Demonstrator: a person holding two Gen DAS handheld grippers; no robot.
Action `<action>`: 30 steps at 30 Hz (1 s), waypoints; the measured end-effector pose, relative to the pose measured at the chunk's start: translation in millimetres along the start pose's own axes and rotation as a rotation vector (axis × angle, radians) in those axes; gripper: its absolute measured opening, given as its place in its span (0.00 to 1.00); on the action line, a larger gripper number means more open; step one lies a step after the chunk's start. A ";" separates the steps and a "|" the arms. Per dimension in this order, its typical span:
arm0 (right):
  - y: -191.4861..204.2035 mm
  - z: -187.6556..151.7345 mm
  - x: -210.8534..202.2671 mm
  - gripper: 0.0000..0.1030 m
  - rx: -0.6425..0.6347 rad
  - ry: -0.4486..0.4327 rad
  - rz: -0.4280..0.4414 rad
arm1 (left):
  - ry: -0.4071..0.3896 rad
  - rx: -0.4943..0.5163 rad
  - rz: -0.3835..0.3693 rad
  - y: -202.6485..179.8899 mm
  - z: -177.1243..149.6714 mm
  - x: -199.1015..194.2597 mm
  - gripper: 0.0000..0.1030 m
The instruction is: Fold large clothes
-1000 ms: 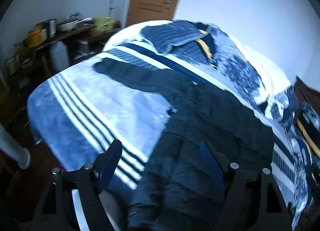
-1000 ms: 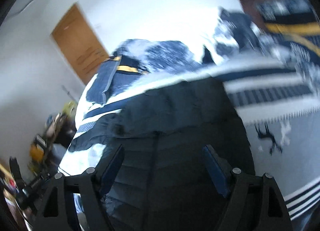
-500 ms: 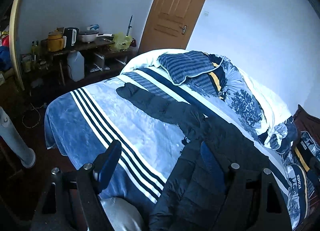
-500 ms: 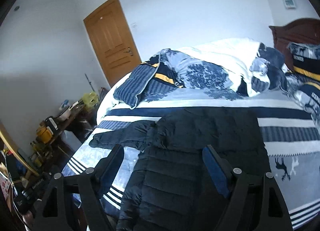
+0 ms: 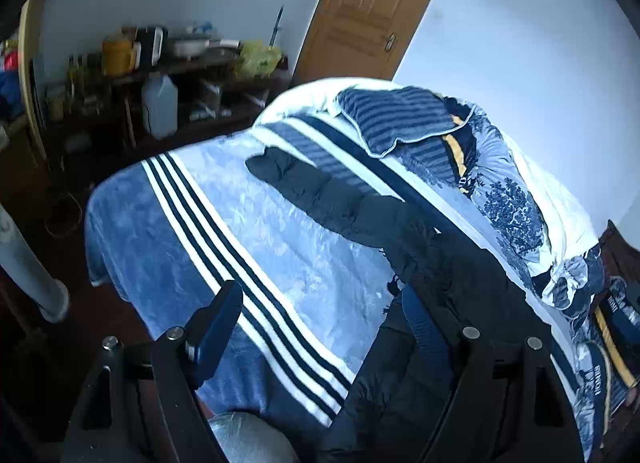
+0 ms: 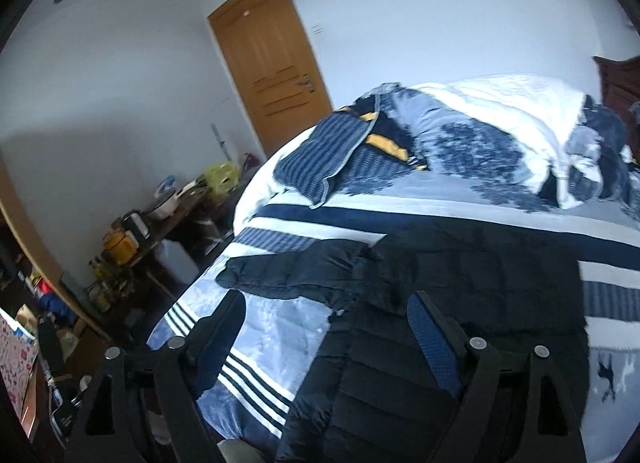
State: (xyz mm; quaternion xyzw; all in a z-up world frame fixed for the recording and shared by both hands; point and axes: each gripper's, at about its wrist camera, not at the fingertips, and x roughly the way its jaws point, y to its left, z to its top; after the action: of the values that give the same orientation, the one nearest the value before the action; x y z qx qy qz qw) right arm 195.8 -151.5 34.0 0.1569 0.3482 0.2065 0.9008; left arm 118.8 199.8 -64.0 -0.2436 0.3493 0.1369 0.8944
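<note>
A black puffer jacket (image 5: 460, 283) lies flat on the blue striped blanket (image 5: 240, 243), one sleeve (image 5: 320, 191) stretched out to the left. My left gripper (image 5: 320, 311) hovers open above the blanket near the bed's front edge, its right finger over the jacket's left side, nothing between the jaws. In the right wrist view the jacket (image 6: 480, 271) and its sleeve (image 6: 288, 267) lie below my right gripper (image 6: 326, 307). Its jaws are opening and hold nothing, above the jacket's left edge and the blanket (image 6: 280, 319).
A rolled quilt and striped pillow (image 5: 400, 123) are heaped along the far side of the bed. A cluttered dark shelf table (image 5: 168, 71) with a plastic jug stands left, beside a wooden door (image 5: 372, 11). A white pole (image 5: 28, 263) rises at the near left.
Both grippers have drawn back and up from the jacket, so more of the bed and room shows. The views have rolled. The jacket lies where it was.
</note>
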 end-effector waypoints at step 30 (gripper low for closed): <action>-113.7 -56.7 218.9 0.85 0.181 0.282 0.063 | 0.178 -0.324 0.138 64.7 146.7 403.2 0.04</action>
State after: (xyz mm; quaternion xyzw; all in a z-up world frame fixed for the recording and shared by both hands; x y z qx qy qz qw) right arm 333.6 -136.7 -177.7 0.2179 0.4831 0.2226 0.8183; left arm 463.5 362.4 -271.3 -0.3708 0.4162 0.2302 0.7977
